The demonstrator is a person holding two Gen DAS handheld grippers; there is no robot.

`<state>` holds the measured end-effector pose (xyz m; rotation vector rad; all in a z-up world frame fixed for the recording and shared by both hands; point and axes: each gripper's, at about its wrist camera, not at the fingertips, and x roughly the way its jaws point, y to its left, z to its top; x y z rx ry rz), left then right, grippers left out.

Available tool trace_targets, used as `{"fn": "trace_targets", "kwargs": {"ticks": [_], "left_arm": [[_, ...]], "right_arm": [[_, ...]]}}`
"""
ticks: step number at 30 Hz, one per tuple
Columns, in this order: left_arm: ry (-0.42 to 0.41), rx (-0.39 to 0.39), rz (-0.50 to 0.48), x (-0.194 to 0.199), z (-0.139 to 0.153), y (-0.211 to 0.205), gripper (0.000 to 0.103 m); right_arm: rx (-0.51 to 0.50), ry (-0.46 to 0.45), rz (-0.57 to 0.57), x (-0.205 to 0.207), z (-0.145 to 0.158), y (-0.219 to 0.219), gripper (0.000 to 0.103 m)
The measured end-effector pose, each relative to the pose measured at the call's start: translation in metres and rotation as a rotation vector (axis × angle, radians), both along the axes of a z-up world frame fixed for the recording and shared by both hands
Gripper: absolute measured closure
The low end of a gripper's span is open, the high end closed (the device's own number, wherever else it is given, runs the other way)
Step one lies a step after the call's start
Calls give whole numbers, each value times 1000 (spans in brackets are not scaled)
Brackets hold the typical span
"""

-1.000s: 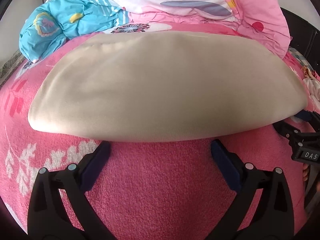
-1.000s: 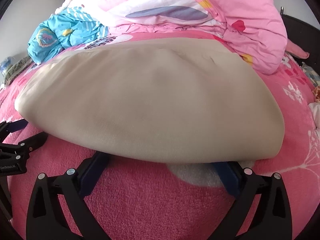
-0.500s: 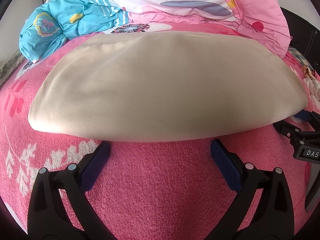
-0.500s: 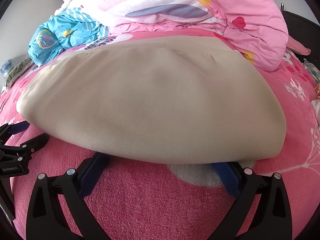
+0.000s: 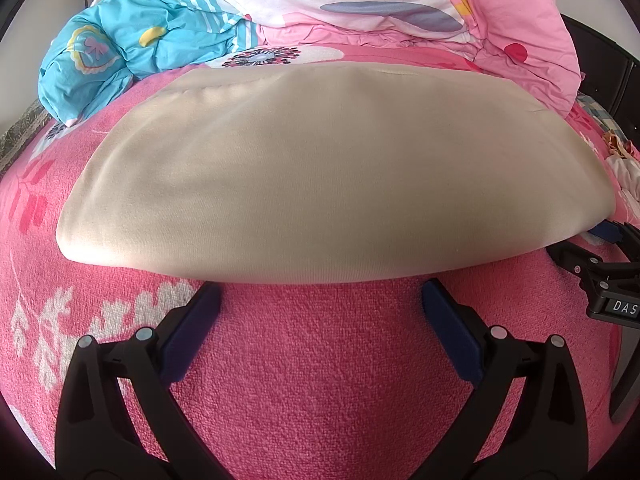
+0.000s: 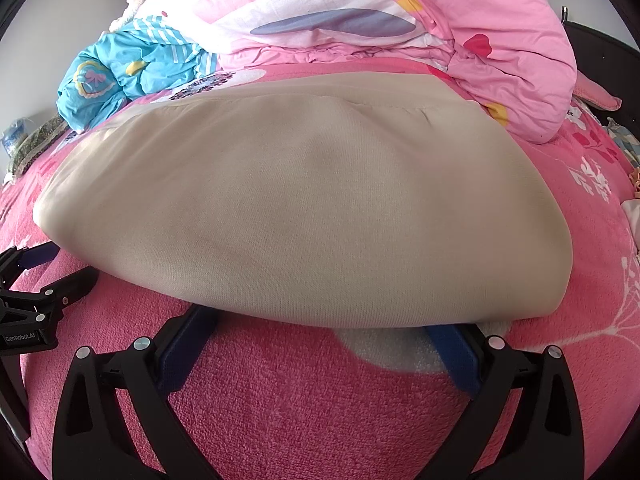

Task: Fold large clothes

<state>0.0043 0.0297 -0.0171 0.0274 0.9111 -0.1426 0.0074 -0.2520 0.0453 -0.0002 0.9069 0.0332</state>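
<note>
Both the left gripper (image 5: 320, 300) and right gripper (image 6: 320, 322) sit spread wide at the beige garment (image 5: 320, 168)'s near fold mid-frame, so next they'd need to pinch it.

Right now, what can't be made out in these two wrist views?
- Right hand-held gripper fingertips: right wrist view, hidden under the folded beige knit garment.
- Garment type, layers: both views, folded shut.
- Left hand-held gripper tips: left wrist view, at the hem; contact unclear.
- Pink fleece blanket edges: cropped.
</note>
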Motion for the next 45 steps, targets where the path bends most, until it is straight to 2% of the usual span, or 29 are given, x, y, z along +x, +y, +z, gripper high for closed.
{"fn": "trace_targets", "kwargs": {"ticks": [45], "left_arm": [[1,0,2,-4,0,-1,6]], "right_arm": [[1,0,-1,1,1,0,6]]}}
